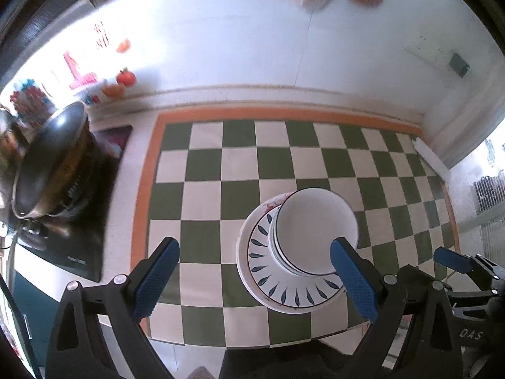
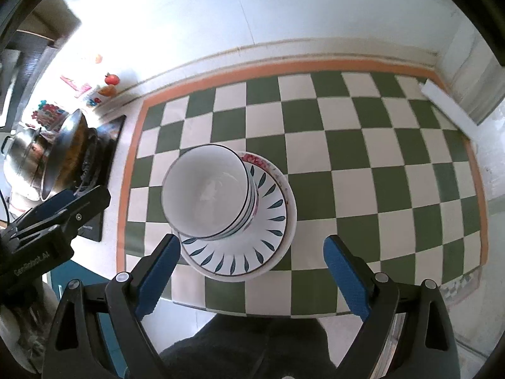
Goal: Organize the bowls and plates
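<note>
Right wrist: bowl stack [image 2: 208, 195] just beyond gaping right tongs [image 2: 252, 271].

My counter [image 2: 394, 164] carries one stack at lower centre of the right wrist frame: nested bowls [image 2: 205, 195] sit in a plate [image 2: 271, 221], which rests on a larger plate [image 2: 292, 211]. The bowls sit toward the stack's left side. A pan [image 2: 63, 154] stands at the left edge, a pot [image 2: 22, 154] behind it. My left tool [image 1: 255, 279] and right tool [image 2: 252, 276] both hang before the stack, apart from it.
</note>
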`<state>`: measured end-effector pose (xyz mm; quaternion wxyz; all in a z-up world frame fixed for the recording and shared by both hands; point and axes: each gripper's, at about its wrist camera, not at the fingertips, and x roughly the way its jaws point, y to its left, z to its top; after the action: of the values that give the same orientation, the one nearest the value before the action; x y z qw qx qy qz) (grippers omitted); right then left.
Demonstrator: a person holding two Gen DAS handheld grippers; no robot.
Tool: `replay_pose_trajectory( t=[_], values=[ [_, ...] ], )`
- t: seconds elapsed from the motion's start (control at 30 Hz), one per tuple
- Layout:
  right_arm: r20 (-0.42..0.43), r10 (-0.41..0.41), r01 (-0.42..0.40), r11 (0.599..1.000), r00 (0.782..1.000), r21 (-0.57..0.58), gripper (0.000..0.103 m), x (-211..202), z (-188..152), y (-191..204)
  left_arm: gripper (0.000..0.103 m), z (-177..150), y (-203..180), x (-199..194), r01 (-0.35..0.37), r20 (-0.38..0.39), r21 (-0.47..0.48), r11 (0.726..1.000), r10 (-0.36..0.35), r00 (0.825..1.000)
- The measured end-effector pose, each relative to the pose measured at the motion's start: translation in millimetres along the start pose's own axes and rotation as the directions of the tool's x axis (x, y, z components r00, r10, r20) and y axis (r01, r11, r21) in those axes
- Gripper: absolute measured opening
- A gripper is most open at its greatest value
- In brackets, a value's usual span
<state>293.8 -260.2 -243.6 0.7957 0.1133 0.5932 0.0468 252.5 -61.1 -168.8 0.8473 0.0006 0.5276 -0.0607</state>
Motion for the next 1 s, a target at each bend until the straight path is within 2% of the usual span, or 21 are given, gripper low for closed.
replay_pose_trajectory(
  t=[0.3,0.67,0.83,1.0],
  values=[
    [0.194,-0.023,0.034,0.998,0.981,-0.056,0.095,-92,-48,3,0.100,-37,-16,-74,-0.016,0.142,-0.041,0.999,0.022,0.990],
    [0.297,-0.002,0.035,0.994,0.955,-0.107,0.095,-182,-139,0,0.101,-117,-37,-169,-0.042,0.239,-0.063,0.997,0.056,0.969],
    [0.352,-0.005,0.049,0.992,0.936,-0.115,0.095,-223,-181,4,0.101,-149,-42,-203,-0.056,0.275,-0.055,0.997,0.069,0.959],
    [0.424,-0.034,0.088,0.990,0.905,-0.107,0.096,-261,-220,11,0.101,-180,-44,-240,-0.095,0.341,-0.044,0.994,0.105,0.934]
  ],
)
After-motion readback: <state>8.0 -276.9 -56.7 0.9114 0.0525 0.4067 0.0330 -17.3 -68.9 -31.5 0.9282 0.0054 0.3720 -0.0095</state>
